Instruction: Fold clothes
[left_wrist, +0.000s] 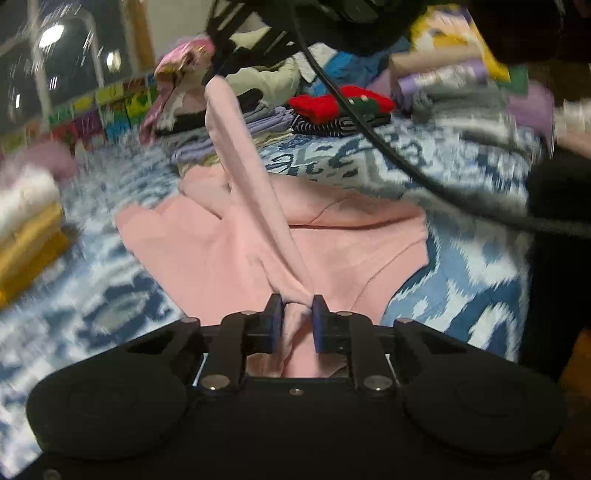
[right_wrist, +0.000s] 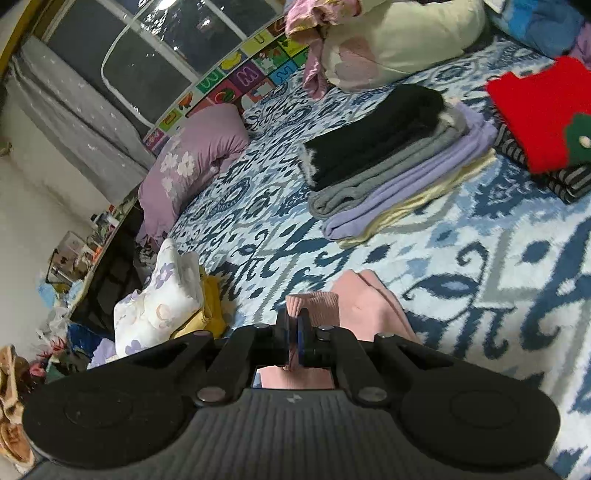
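The left gripper (left_wrist: 297, 308) is pinching a bunched fold of the pink garment (left_wrist: 332, 243), which is lying spread on the blue patterned bedspread (left_wrist: 461, 266). A pink sleeve (left_wrist: 240, 158) is stretching up from the garment. Beyond the garment, a red sweater (left_wrist: 321, 105) is sitting atop folded clothes; a black cable (left_wrist: 388, 147) is crossing above it.

Dim indoor light is given by ceiling lamps mirrored in the dark window (left_wrist: 55, 55) — the left view is heavily motion-smeared, the right stays sharp; fisheye bending is seen at the edges.
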